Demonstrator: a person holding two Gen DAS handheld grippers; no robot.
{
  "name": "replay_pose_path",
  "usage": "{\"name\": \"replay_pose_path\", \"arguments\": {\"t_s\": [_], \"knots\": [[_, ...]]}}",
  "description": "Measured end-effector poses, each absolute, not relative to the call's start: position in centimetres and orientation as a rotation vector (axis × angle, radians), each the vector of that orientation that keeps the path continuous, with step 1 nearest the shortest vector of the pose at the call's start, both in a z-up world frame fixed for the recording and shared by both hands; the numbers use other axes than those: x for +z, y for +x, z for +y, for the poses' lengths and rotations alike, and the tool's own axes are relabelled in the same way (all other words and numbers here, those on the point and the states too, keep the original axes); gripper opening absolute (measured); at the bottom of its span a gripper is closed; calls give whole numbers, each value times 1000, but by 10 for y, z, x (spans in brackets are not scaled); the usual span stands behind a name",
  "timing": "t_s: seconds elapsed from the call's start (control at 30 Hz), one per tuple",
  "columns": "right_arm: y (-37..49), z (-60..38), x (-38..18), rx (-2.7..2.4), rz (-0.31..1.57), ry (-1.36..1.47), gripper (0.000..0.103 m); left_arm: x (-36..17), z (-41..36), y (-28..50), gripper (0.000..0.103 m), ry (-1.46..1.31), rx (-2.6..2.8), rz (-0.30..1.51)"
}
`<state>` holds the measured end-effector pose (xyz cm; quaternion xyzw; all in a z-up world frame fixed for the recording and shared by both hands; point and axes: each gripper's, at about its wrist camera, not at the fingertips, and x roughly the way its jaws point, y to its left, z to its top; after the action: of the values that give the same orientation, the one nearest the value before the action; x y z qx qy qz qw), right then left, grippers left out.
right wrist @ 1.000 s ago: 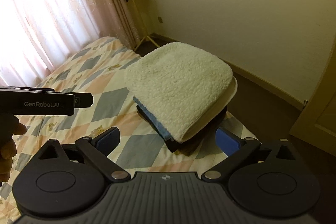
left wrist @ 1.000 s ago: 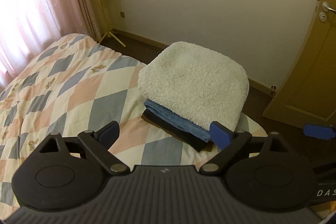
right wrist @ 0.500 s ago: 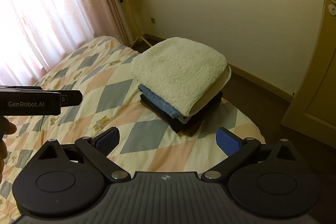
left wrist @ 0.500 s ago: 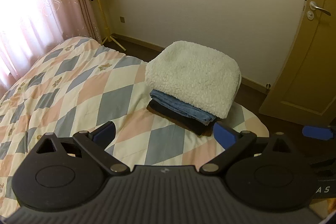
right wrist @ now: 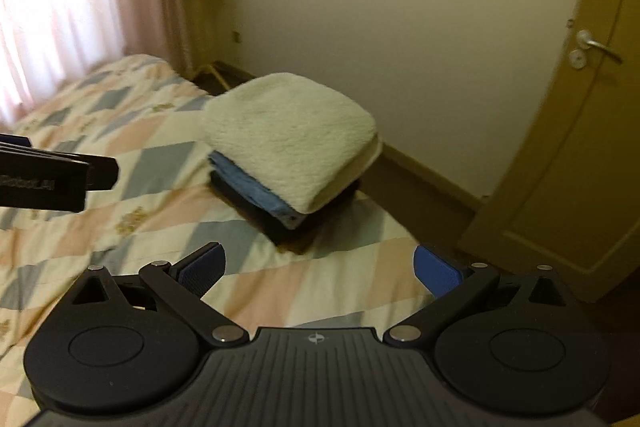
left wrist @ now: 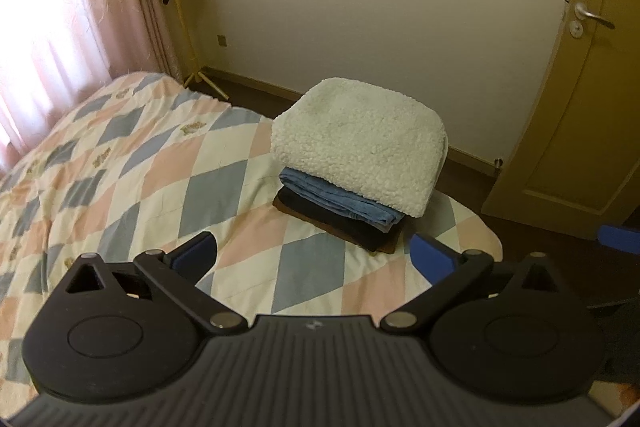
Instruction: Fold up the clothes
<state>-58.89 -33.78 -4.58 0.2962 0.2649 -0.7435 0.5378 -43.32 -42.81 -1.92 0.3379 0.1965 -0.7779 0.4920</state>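
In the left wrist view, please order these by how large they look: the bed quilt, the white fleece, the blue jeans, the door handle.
1. bed quilt
2. white fleece
3. blue jeans, mostly covered by the fleece
4. door handle, farther away, so its true size is unsure

At the left edge of the right wrist view, the left gripper (right wrist: pixel 52 183) bears white lettering, too blurred to read.
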Motion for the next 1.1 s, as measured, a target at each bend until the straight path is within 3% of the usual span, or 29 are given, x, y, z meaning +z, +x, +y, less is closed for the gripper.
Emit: {"name": "replay_pose_path", "arguments": {"t_s": [0.13,0.37,1.1], "knots": [[-578,-337,-46,-1791,639,657,103,-19,-430,-425,102,795,-1870,446],[-586,-344,-43,-1766,507,823,103,-16,-432,-418,102,774,-1825,370],[-597,-403,-76,-1730,558,983,103,-56,-487,-429,102,926,-1771,469]]}}
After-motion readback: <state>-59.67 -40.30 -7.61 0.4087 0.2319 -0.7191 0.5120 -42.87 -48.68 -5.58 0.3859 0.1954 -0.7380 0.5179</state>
